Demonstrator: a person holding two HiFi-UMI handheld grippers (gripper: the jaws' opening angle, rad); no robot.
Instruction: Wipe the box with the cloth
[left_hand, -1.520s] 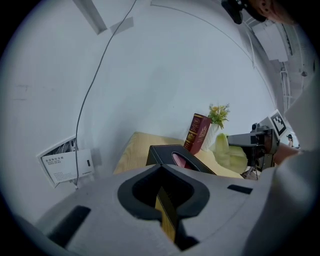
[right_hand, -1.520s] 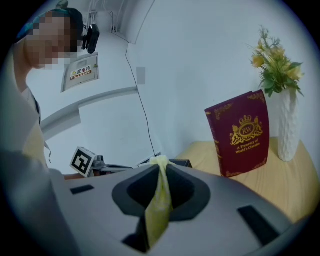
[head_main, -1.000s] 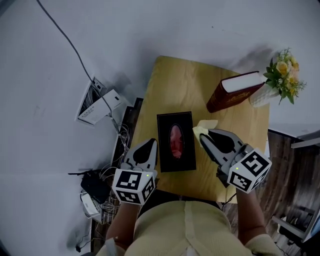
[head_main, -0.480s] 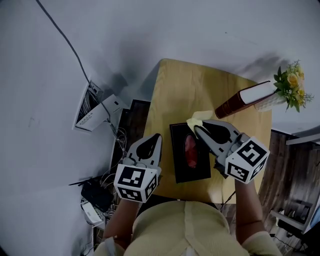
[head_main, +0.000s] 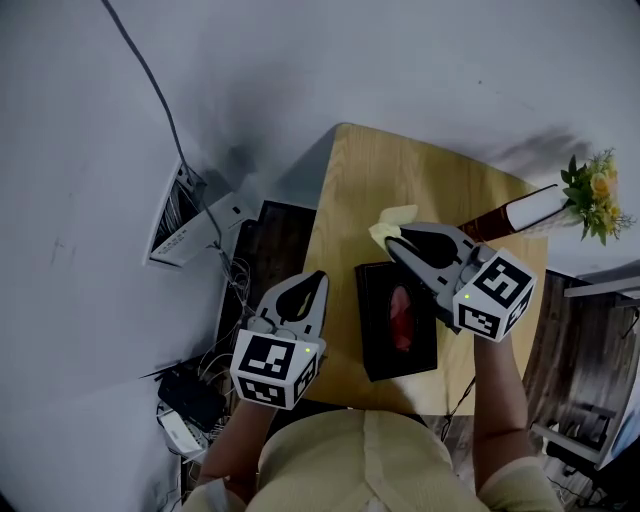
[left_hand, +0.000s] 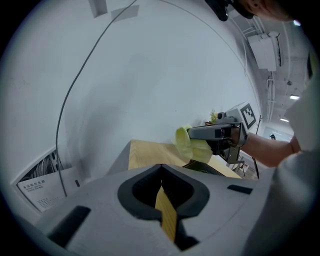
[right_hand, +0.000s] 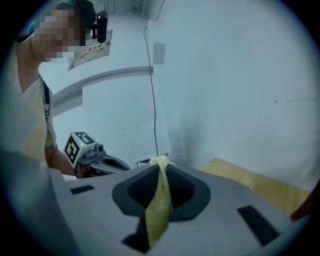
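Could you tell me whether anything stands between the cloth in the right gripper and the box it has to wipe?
Nothing visible does. The right gripper is shut on the yellow cloth just beyond the far end of the black tissue box, with only bare table between.

The right gripper (head_main: 392, 240) swings the crumpled yellow cloth (head_main: 395, 217) from beside the black rectangular box (head_main: 375, 335) to its far end. The left gripper (head_main: 318, 279) drifts away from it.

We see 1 light wooden table (head_main: 370, 190), on it 1 black rectangular box (head_main: 375, 320) nearest us, 1 dark red hardback book (head_main: 520, 213), 1 vase of yellow flowers (head_main: 595, 192) far right
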